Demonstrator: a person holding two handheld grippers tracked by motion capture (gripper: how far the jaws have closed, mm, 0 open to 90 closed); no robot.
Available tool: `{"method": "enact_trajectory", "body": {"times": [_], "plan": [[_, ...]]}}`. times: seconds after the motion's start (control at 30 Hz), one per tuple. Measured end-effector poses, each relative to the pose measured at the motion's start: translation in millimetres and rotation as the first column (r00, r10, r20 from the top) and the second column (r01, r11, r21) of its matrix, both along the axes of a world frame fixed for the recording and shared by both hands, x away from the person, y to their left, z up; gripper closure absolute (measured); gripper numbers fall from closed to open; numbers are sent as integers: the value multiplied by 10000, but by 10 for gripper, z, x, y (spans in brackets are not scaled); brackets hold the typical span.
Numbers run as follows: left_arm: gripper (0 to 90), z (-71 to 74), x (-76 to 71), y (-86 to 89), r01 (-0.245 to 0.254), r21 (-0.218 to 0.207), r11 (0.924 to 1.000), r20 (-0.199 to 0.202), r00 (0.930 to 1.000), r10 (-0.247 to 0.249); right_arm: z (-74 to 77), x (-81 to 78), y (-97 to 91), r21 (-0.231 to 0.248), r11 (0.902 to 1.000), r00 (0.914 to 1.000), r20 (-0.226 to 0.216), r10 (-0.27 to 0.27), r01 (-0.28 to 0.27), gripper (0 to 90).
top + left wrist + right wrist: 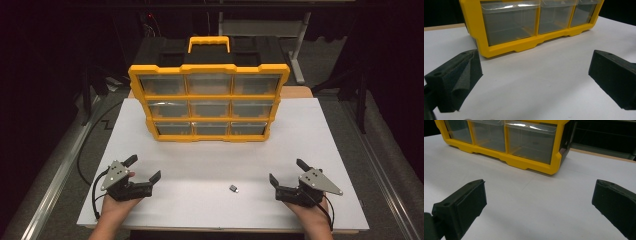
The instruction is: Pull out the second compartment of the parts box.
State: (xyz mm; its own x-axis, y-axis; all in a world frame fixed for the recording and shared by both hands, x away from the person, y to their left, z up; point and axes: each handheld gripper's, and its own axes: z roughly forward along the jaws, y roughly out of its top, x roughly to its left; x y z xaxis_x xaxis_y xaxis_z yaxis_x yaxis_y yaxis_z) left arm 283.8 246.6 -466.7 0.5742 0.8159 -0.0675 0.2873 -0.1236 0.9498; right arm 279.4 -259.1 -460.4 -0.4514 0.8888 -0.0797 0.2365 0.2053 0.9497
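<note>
small part [233, 188]: near table's [200, 160] front edge, likely light, stiff; pinch its sides
left gripper [145, 175]: jaws released, empty
right gripper [286, 174]: jaws released, empty

Spread tongs [537, 205] before yellow drawer cabinet [524, 162]

Small grey part [233, 188] flat on white table [200, 165], nr front edge.
</note>
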Motion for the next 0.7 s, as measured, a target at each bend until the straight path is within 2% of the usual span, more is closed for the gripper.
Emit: {"method": "enact_trajectory", "body": {"times": [0.4,0.7], "plan": [[2,-1,-1,-15,218,-160,9996,-14,9998,-218,8,118,119,32,10000,10000,-84,38,-38,1],[2,0,-4,-32,305,-101,9995,66,9995,-304,38,315,235,-54,9999,9993,-351,112,-114,1]]}}
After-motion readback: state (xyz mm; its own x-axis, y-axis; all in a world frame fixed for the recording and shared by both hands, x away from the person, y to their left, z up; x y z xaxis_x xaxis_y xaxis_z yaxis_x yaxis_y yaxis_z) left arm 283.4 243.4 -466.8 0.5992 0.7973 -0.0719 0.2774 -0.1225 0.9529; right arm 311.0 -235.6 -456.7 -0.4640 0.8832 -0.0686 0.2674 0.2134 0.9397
